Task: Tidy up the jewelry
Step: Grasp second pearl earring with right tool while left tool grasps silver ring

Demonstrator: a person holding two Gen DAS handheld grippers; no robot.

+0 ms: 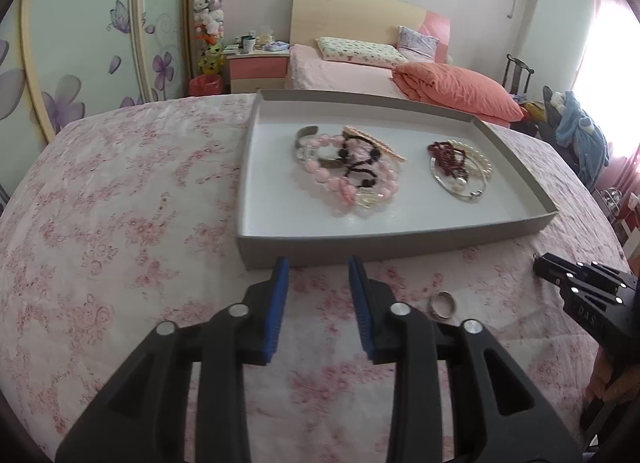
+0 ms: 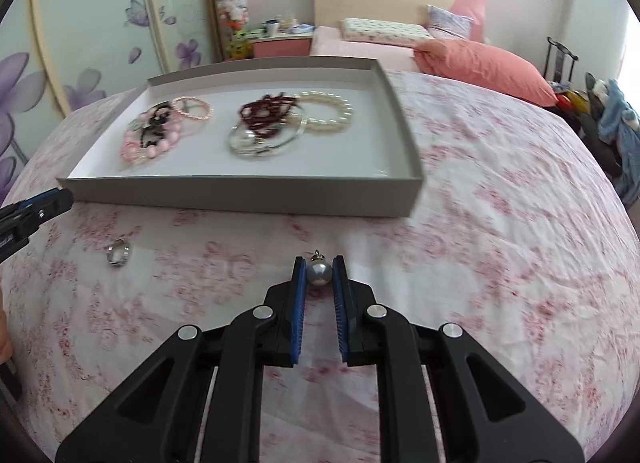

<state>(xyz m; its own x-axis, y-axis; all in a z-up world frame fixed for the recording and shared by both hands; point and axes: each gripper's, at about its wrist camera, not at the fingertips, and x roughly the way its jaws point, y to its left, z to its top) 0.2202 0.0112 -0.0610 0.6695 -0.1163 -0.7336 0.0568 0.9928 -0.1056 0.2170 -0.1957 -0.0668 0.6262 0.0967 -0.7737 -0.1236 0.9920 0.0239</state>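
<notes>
A shallow grey tray (image 1: 400,239) (image 2: 248,195) on the floral cloth holds pink bead bracelets (image 1: 352,179) (image 2: 156,141), a dark red bead strand (image 1: 448,159) (image 2: 266,115), a white pearl bracelet (image 2: 328,113) and a silver bangle (image 1: 460,191). A silver ring (image 1: 442,305) (image 2: 119,254) lies on the cloth in front of the tray. My left gripper (image 1: 318,267) is open and empty just before the tray's front wall. My right gripper (image 2: 319,267) is shut on a grey pearl pendant (image 2: 319,271), low over the cloth.
The floral tablecloth (image 1: 120,223) covers a round table whose edge curves away on both sides. Behind stand a bed with pink bedding (image 1: 360,67), a nightstand (image 1: 258,71) and a wardrobe with flower decals (image 1: 80,43). The right gripper's body (image 1: 588,295) shows at right.
</notes>
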